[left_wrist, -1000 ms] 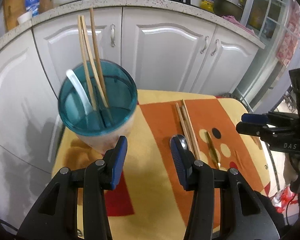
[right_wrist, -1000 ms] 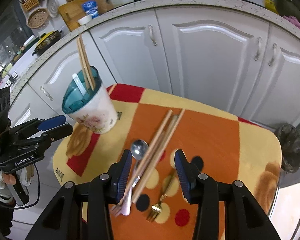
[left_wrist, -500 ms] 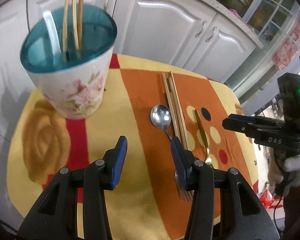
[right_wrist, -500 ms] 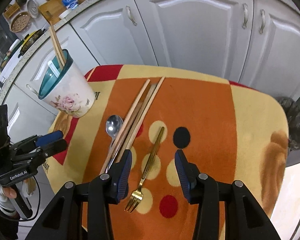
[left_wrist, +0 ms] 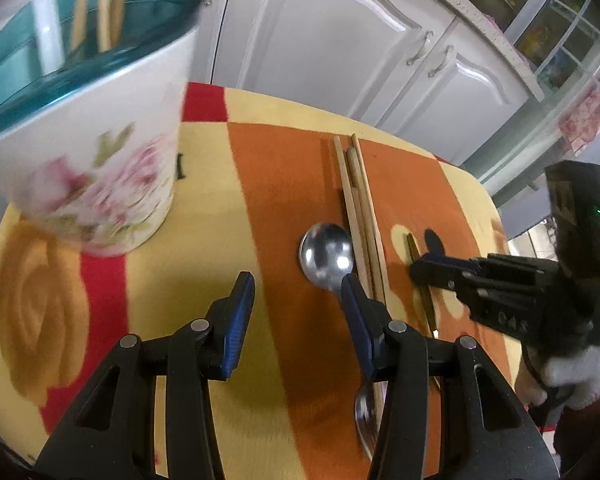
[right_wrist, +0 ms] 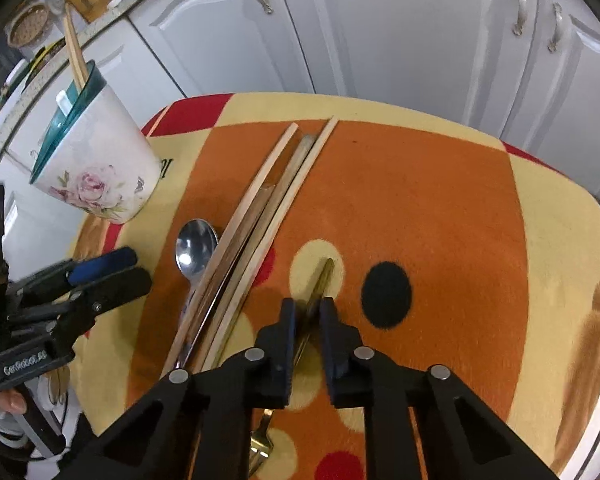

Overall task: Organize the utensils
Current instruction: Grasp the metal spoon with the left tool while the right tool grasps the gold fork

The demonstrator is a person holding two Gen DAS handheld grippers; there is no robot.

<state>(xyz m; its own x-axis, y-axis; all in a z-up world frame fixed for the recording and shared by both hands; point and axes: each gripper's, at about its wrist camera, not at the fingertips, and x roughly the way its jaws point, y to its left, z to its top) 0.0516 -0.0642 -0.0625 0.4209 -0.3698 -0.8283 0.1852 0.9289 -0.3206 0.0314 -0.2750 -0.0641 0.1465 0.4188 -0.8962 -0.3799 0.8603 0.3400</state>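
Right claw [right_wrist: 307, 309]: jaws have just been closing and are now pinched on the handle of the gold fork [right_wrist: 319, 280], which lies flat on the patterned tabletop [right_wrist: 440, 208]. Left claw [left_wrist: 298, 292]: held spread, nothing between its pads, just above the silver spoon [left_wrist: 327, 255]. Loose chopsticks [right_wrist: 268, 216] are seen beside the spoon. Floral cup [right_wrist: 96, 168] stands at the far left, holding more chopsticks

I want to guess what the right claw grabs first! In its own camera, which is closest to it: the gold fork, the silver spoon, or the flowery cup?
1. Gold fork: its handle sits right between the right gripper's jaws, which have just been closing on it.
2. Silver spoon: off to the left, beyond the wooden chopsticks.
3. Flowery cup: farthest, at the table's far left corner.
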